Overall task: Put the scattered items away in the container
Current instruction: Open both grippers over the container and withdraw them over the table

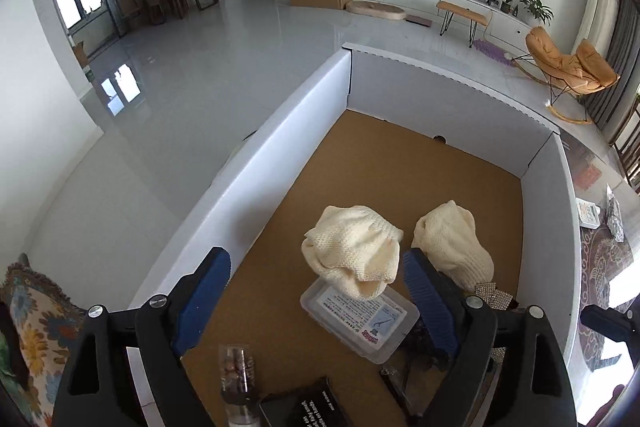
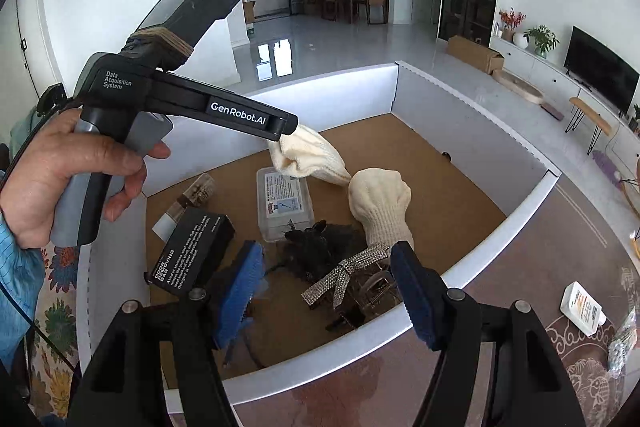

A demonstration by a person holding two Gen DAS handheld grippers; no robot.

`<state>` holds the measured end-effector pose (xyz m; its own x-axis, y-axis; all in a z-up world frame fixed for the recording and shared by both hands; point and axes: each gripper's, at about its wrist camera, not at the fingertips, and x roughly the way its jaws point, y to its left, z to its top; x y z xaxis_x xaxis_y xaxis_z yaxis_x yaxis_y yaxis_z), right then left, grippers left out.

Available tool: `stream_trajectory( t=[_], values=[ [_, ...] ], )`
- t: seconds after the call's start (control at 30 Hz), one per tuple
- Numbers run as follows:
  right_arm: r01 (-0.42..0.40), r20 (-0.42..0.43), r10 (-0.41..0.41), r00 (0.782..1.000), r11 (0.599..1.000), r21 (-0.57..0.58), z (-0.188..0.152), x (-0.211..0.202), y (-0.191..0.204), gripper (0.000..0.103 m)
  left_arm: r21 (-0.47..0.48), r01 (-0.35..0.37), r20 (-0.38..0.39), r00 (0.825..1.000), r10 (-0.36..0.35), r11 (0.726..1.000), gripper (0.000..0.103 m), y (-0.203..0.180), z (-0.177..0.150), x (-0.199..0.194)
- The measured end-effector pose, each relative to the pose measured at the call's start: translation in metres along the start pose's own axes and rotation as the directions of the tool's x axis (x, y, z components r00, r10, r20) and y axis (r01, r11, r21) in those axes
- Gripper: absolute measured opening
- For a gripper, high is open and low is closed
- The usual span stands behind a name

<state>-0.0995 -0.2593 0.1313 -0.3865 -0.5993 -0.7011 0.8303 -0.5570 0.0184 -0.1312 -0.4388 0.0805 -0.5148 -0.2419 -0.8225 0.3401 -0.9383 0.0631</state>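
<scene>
Inspecting from largest down, I find the white-walled box (image 1: 256, 163) with its brown floor holding all gathered items. My left gripper (image 1: 316, 295) hangs over it, jaws spread wide, gripping nothing; one cream knit glove (image 1: 352, 247) lies below on the clear plastic case (image 1: 360, 323). My right gripper (image 2: 324, 291) stands equally wide, empty, above the rhinestone bow (image 2: 348, 275). The second cream glove (image 2: 380, 203) lies alongside.

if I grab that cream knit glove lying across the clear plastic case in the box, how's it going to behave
The cream knit glove looks soft and crumpled, so it would probably flop and hang. It likely weighs little and won't roll. Its loose knit may snag, and since it overlaps the clear plastic case, lifting it might nudge the case.
</scene>
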Motion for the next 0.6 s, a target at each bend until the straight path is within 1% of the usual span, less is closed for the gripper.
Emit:
stream_trajectory(
  t=[0.07,0.13,0.2,0.3,0.37,0.43,0.5,0.6],
  values=[
    [0.015,0.052,-0.015,0.999,1.0,-0.007,-0.008,-0.027,0.001,0.068,-0.013,0.004,0.014,1.0,-0.004,1.0,0.088,0.001,-0.005,-0.015],
    [0.025,0.104,-0.026,0.994,1.0,0.011,-0.022,-0.055,-0.004,0.068,-0.032,0.021,0.042,0.999,-0.019,0.999,0.088,-0.002,-0.013,-0.034],
    [0.047,0.139,-0.053,0.989,0.998,0.046,-0.046,-0.081,-0.015,0.068,-0.029,0.04,0.075,0.996,-0.037,0.999,0.088,-0.008,-0.021,-0.056],
    [0.102,0.155,-0.12,0.981,0.988,0.118,-0.095,-0.115,-0.041,0.068,0.018,0.068,0.123,0.99,-0.069,0.998,0.088,-0.038,-0.035,-0.09],
    [0.142,0.131,-0.169,0.977,0.971,0.193,-0.135,-0.131,-0.066,0.068,0.056,0.093,0.139,0.985,-0.1,0.994,0.088,-0.064,-0.049,-0.109],
    [0.167,0.092,-0.201,0.975,0.944,0.285,-0.176,-0.145,-0.095,0.068,0.091,0.125,0.145,0.98,-0.137,0.988,0.089,-0.091,-0.062,-0.125],
    [0.204,0.047,-0.238,0.97,0.902,0.38,-0.219,-0.156,-0.125,0.068,0.121,0.168,0.147,0.972,-0.185,0.978,0.089,-0.12,-0.074,-0.138],
    [0.283,-0.045,-0.302,0.952,0.817,0.502,-0.275,-0.175,-0.167,0.068,0.149,0.246,0.139,0.954,-0.267,0.958,0.089,-0.167,-0.092,-0.148]
  ],
)
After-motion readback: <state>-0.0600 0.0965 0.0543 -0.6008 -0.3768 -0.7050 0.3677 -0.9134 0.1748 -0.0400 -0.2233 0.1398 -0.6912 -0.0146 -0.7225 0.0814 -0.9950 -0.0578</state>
